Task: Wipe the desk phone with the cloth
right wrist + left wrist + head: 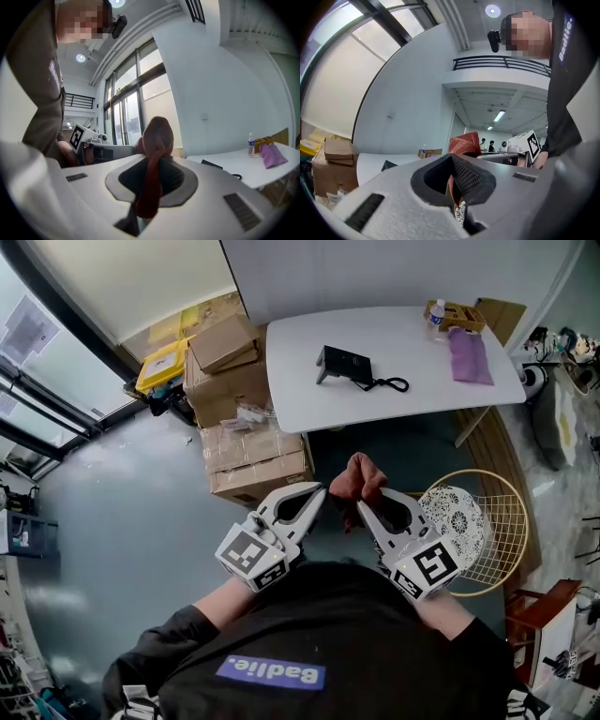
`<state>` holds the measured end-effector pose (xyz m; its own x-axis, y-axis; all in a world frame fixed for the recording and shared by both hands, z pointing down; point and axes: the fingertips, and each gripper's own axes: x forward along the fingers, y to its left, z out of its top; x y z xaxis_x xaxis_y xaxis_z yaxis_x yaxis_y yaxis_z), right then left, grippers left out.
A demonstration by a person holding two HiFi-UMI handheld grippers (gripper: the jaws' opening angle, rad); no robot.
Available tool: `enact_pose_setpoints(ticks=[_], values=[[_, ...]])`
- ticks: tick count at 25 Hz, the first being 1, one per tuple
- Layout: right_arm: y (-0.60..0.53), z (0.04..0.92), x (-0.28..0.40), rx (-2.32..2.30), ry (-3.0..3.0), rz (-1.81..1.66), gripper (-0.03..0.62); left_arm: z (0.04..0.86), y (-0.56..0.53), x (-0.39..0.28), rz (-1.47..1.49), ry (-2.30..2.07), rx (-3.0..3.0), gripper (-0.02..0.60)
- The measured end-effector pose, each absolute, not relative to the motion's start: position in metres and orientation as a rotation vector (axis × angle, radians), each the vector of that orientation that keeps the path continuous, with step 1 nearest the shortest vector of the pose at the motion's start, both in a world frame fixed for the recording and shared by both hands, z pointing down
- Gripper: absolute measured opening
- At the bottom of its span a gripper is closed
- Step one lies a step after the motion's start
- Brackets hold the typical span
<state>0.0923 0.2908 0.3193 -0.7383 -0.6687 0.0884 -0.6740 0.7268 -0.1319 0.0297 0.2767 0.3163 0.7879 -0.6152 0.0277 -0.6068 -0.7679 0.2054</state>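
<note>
Both jaws are clamped on the rust-red cloth (354, 479). The left gripper (317, 495) and right gripper (366, 507) each pinch a side, holding it bunched in the air, well short of the white table (300, 404). The desk phone (343, 364) sits there, left of the middle. The cloth looks soft, light and floppy, so I'd grab it as a wad rather than by a corner.

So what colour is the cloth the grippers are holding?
The cloth is rusty red, clearest in the right gripper view.

The only readable text is "Badie." in white on a blue patch (272, 672) across the chest of the person's black top (337, 615).
</note>
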Motion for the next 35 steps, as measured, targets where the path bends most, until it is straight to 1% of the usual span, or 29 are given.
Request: enact_pose_setpoints(ticks=[7, 13, 18, 29, 35], values=[[0.279, 0.329, 0.104, 1.085, -2.893, 0.253, 0.069, 0.324, 0.269, 0.041, -0.052, -0.986, 2.763, 0.006], [0.252, 0.337, 0.102, 1.065, -2.875, 0.264, 0.069, 0.325, 0.236, 0.034, -0.081, -0.99, 2.757, 0.006], [0.208, 0.341, 0.094, 1.097, -2.825, 0.252, 0.069, 0.326, 0.187, 0.025, -0.113, -0.941, 2.774, 0.006], [0.071, 0.339, 0.054, 1.206, -2.723, 0.273, 0.069, 0.32, 0.043, -0.005, -0.121, -0.731, 2.845, 0.006], [0.014, 0.341, 0.045, 1.254, -2.702, 0.29, 0.069, 0.326, -0.011, -0.011, -0.107, -0.69, 2.831, 0.006]])
